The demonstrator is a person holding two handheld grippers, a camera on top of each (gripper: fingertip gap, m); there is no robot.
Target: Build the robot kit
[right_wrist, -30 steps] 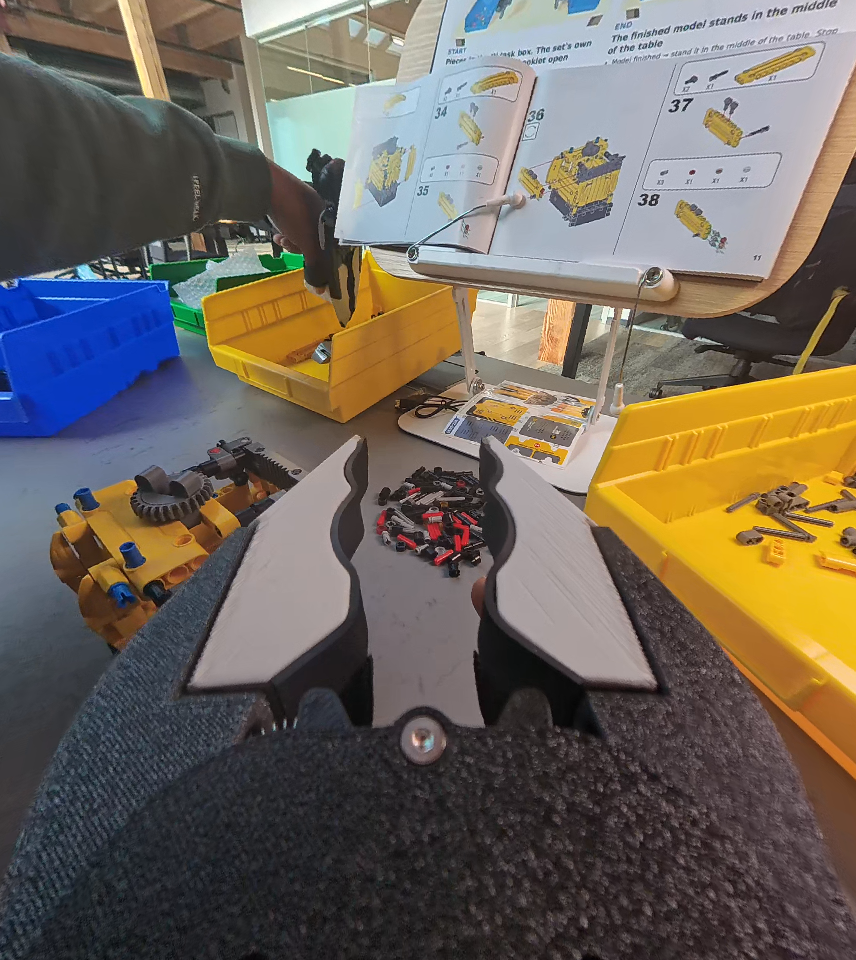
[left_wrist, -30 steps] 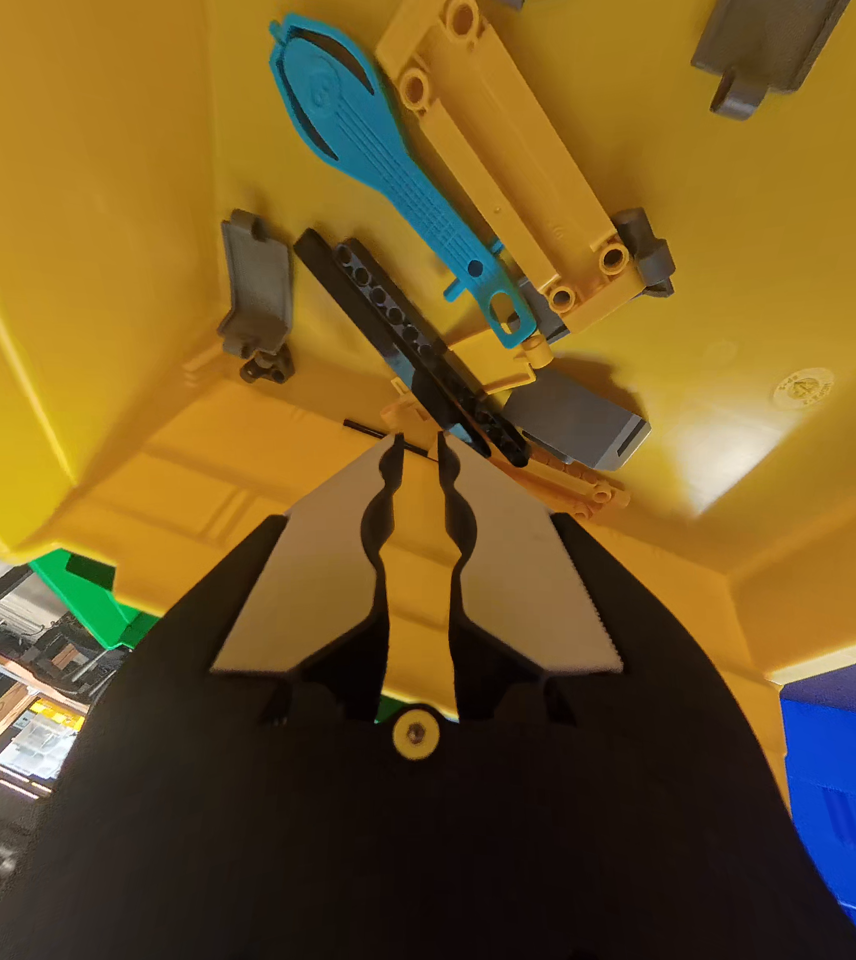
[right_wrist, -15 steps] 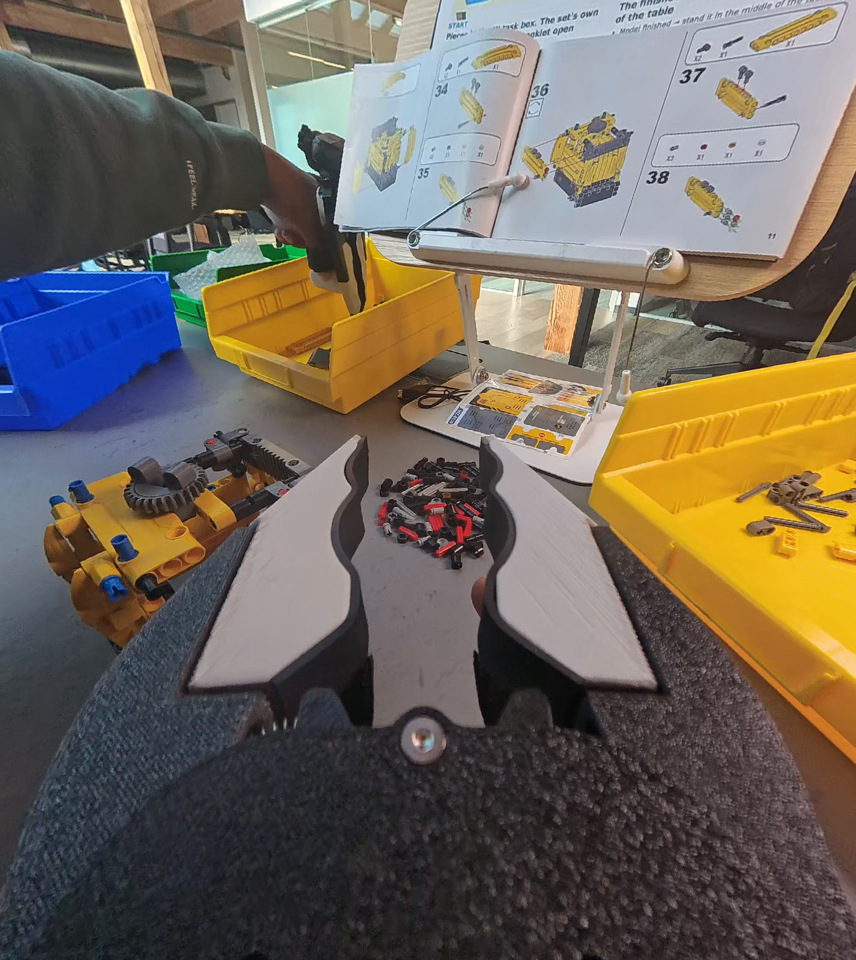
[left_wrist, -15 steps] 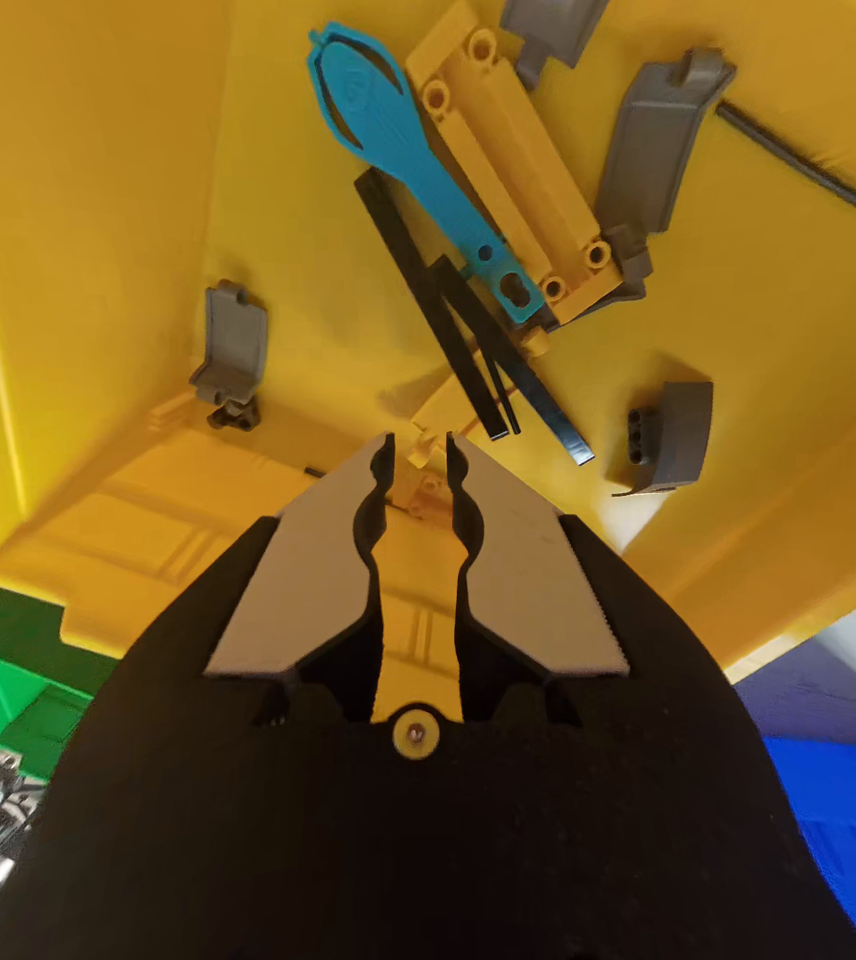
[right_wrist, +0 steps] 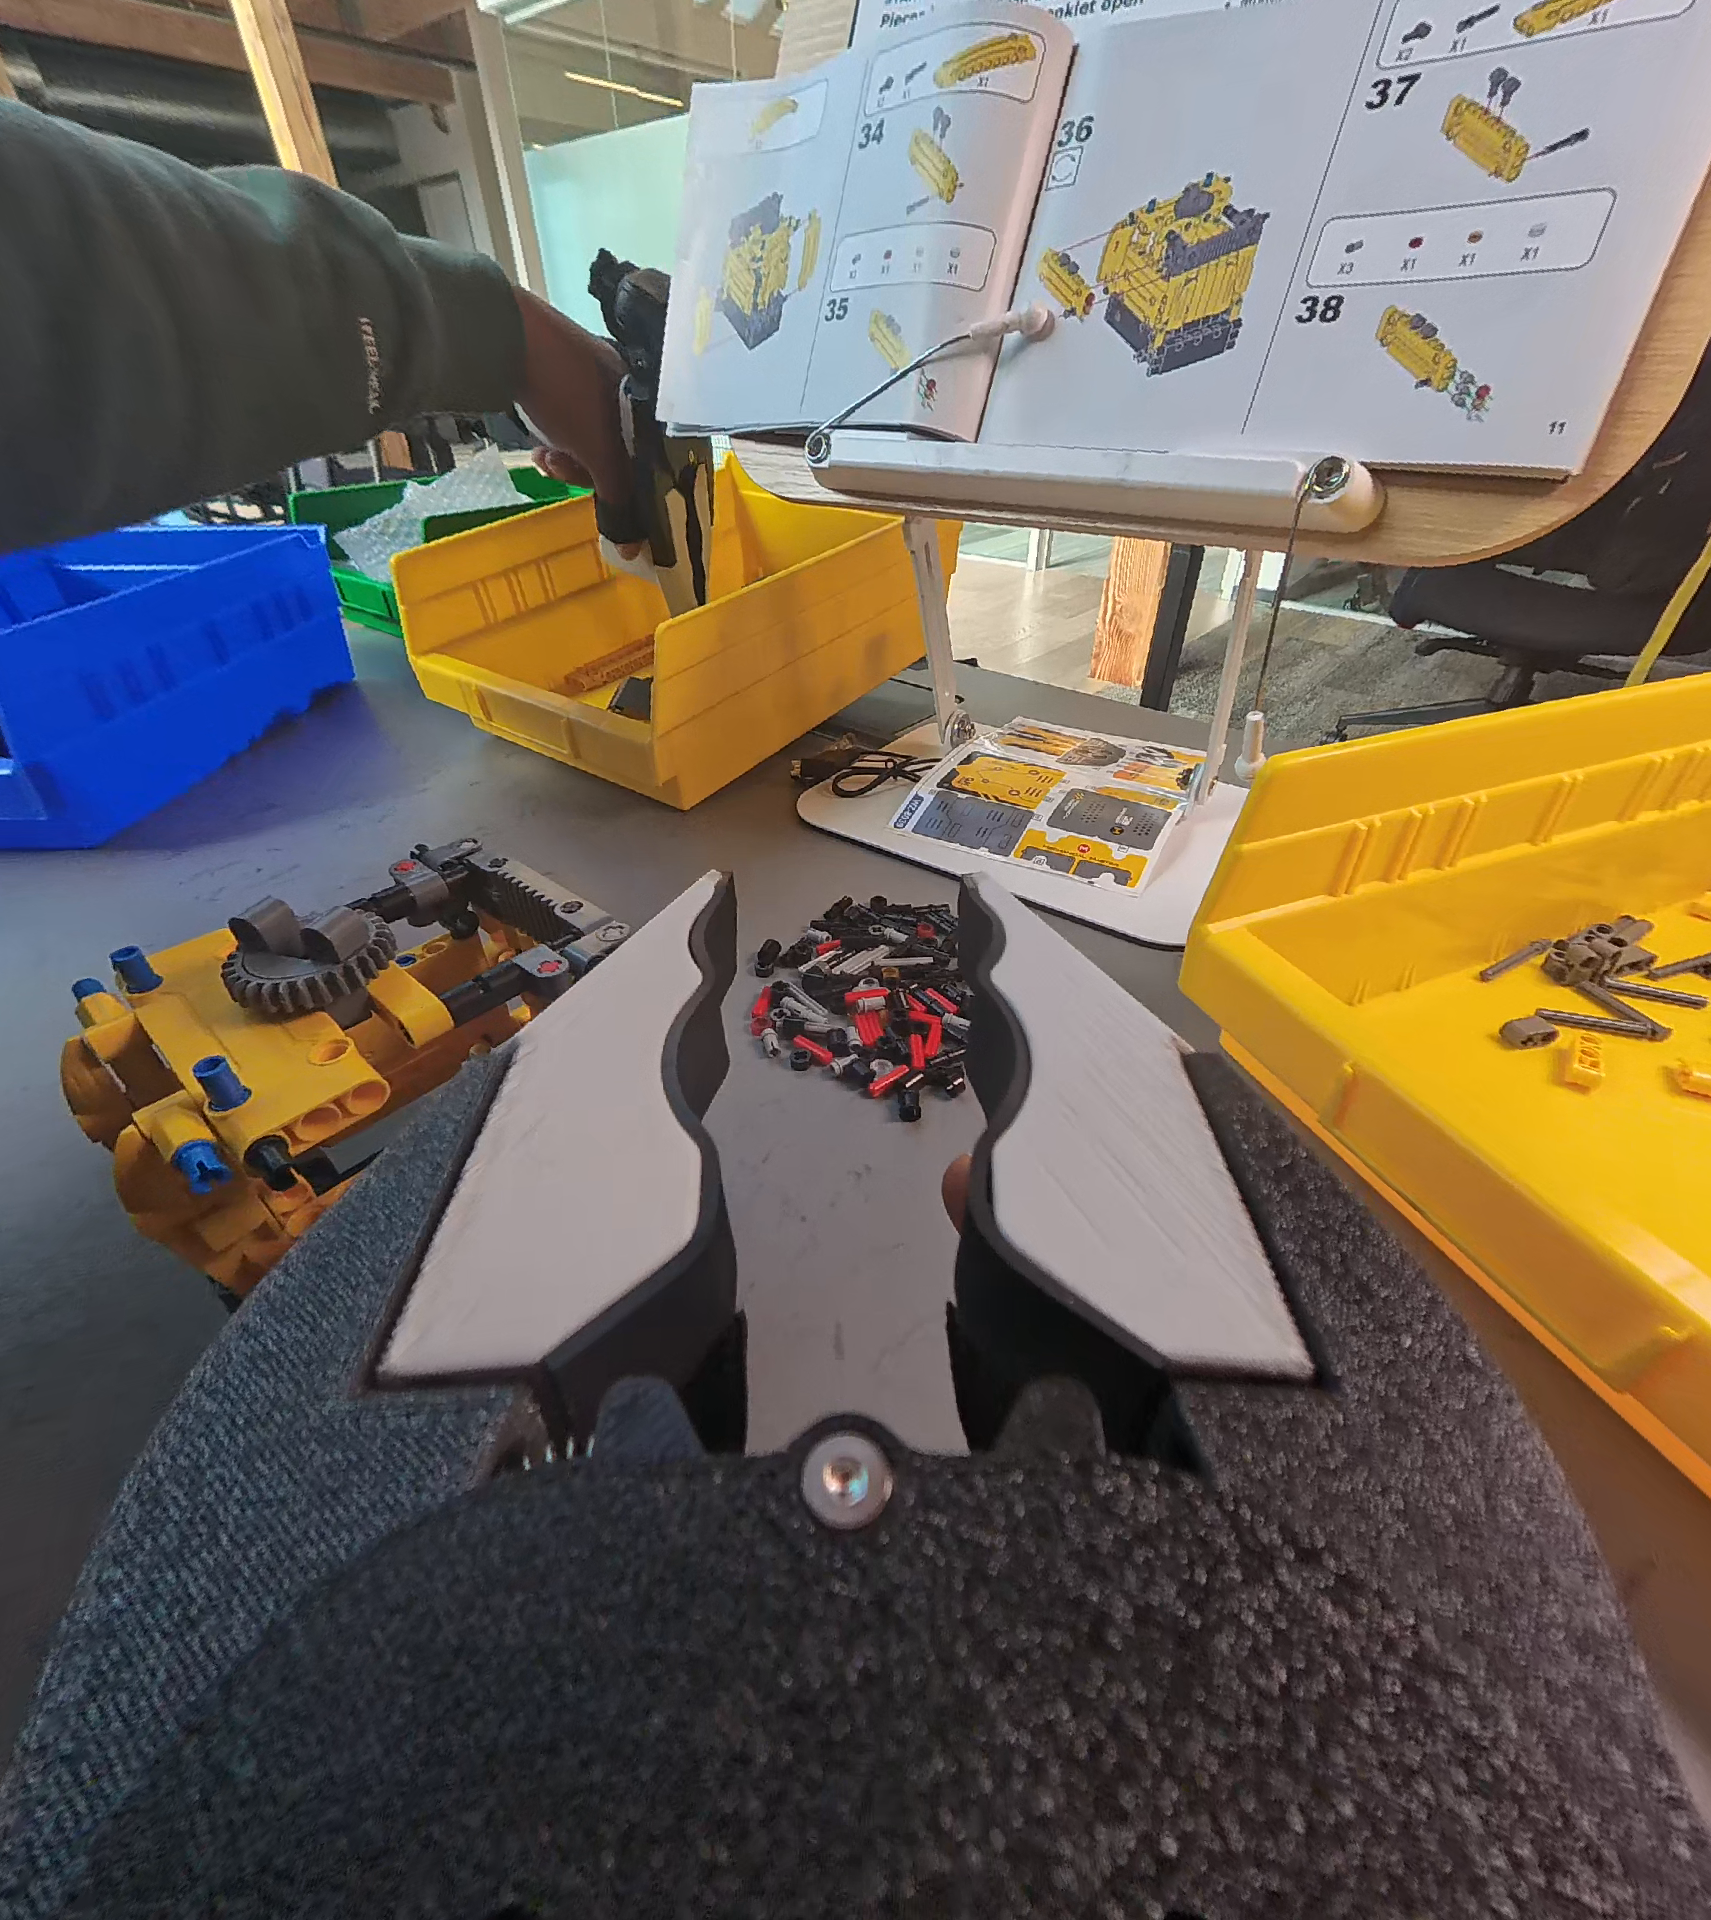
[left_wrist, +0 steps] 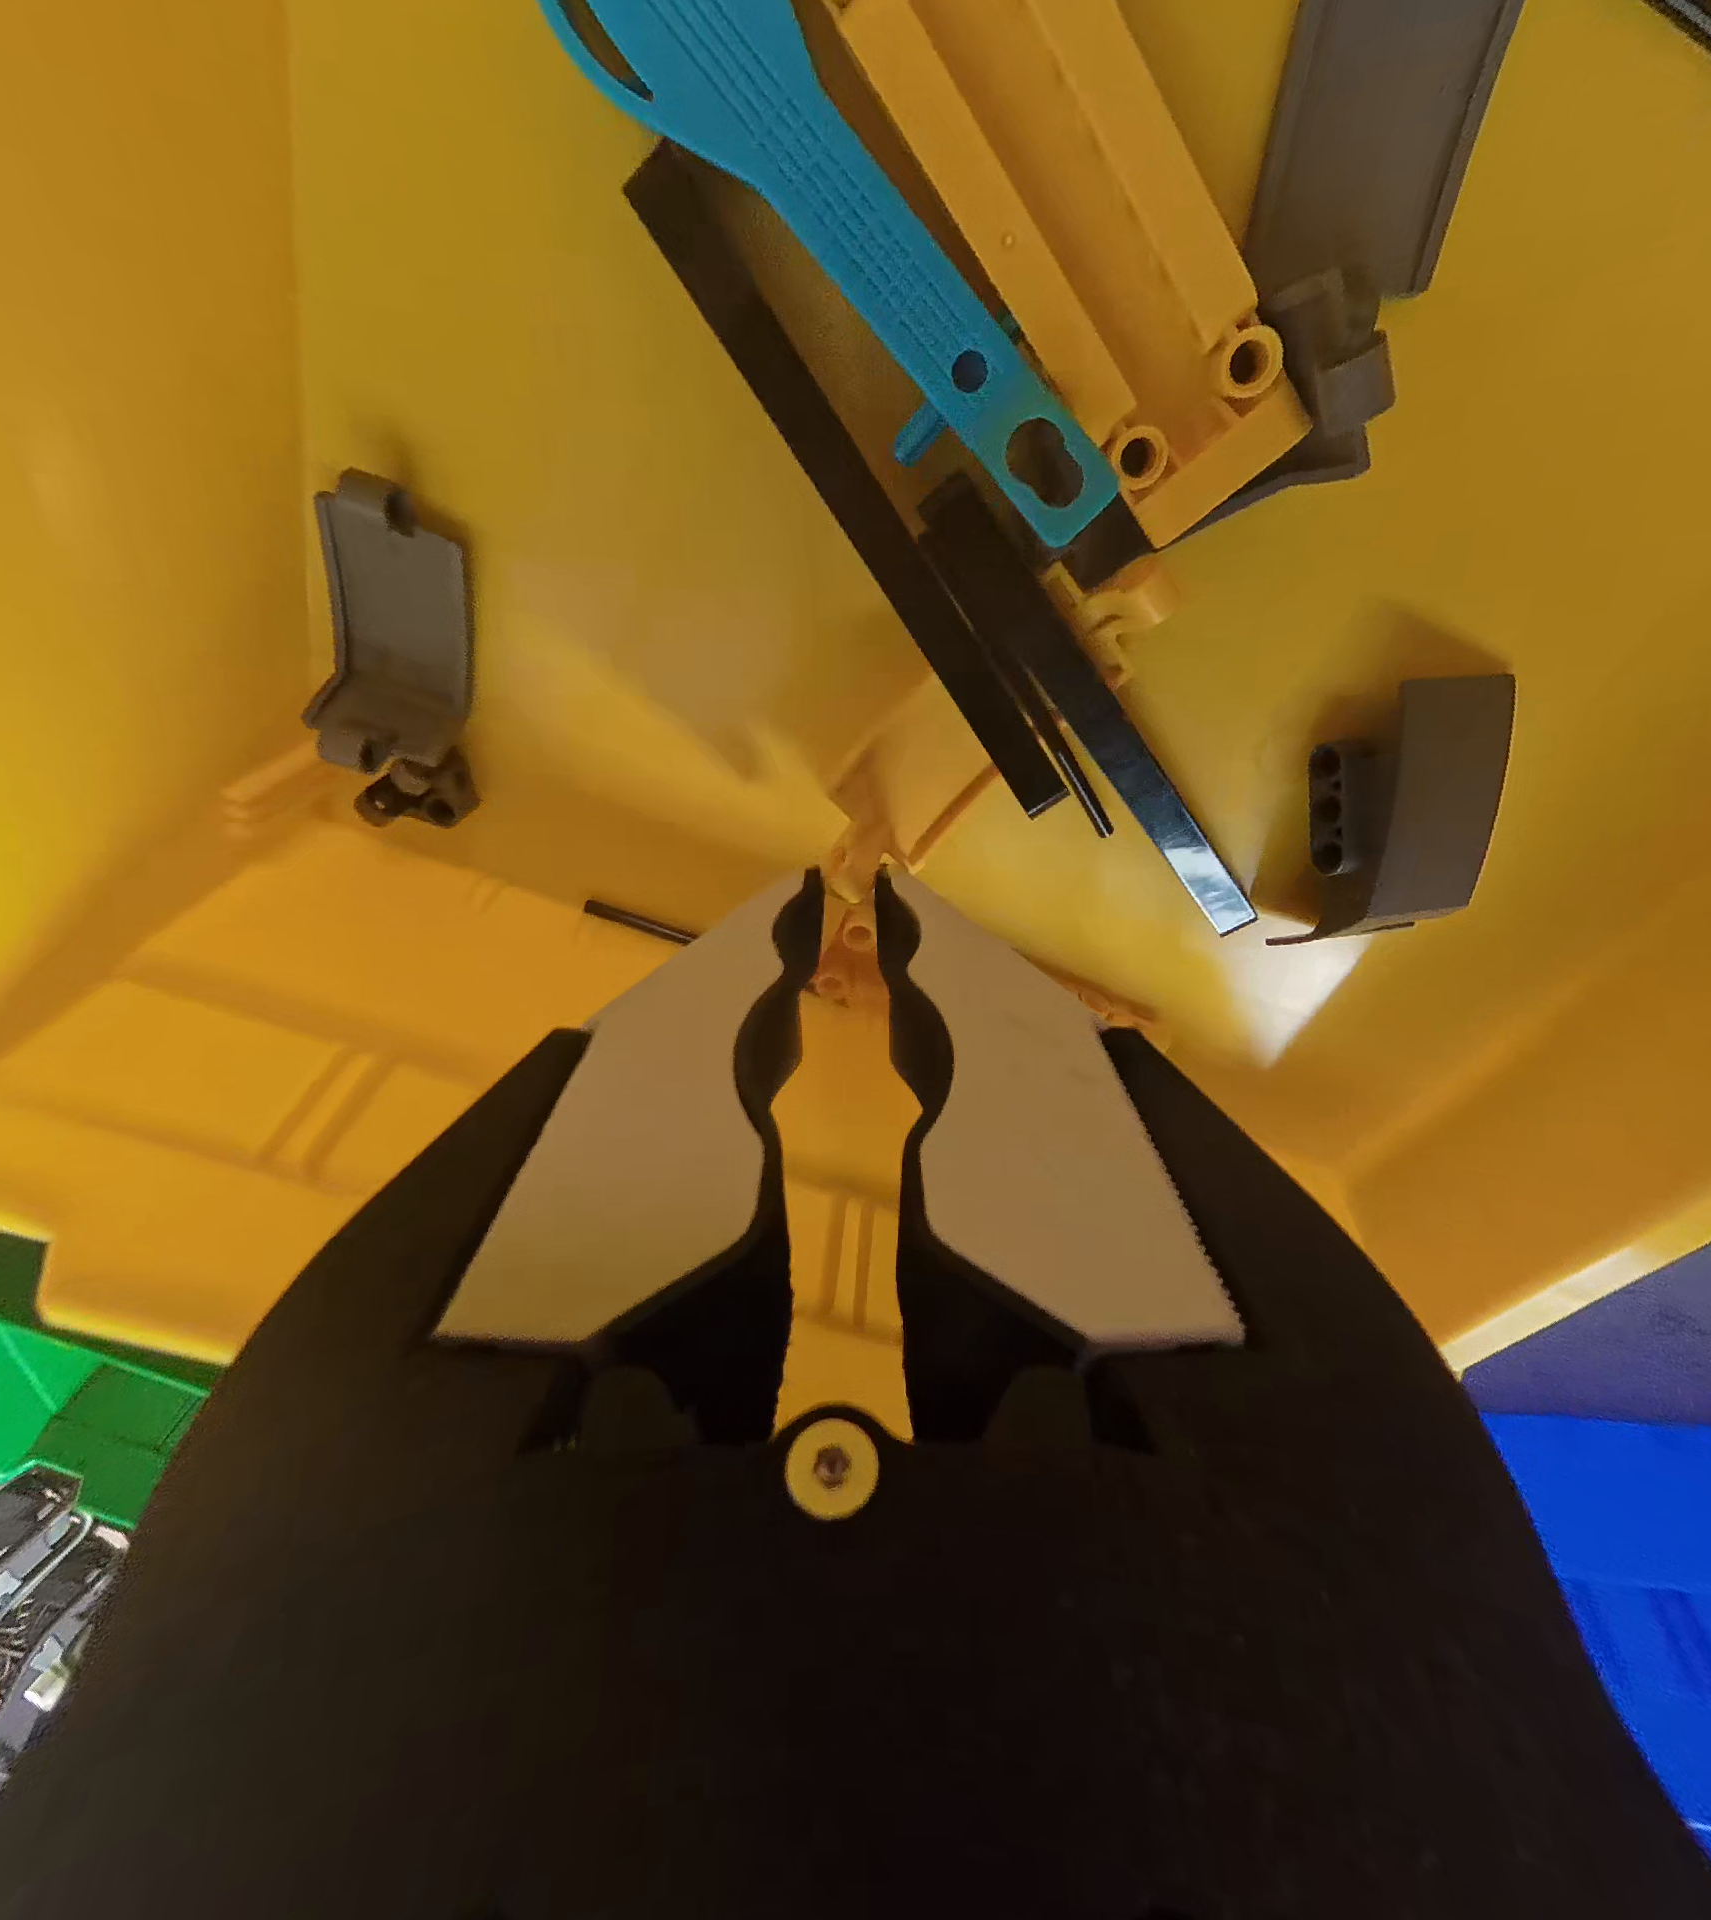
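Yellow bin (left_wrist: 477, 312), teal tool (left_wrist: 861, 249), grey panel (left_wrist: 399, 623)

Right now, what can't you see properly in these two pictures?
- Left wrist view: the small yellow piece between the left gripper jaws is mostly hidden by them; whether it is gripped is unclear.
- Left wrist view: the blue tool is cut off by the top edge.
- Right wrist view: the pile of tiny pins is too small to sort.
- Right wrist view: the yellow bin wall hides its contents.
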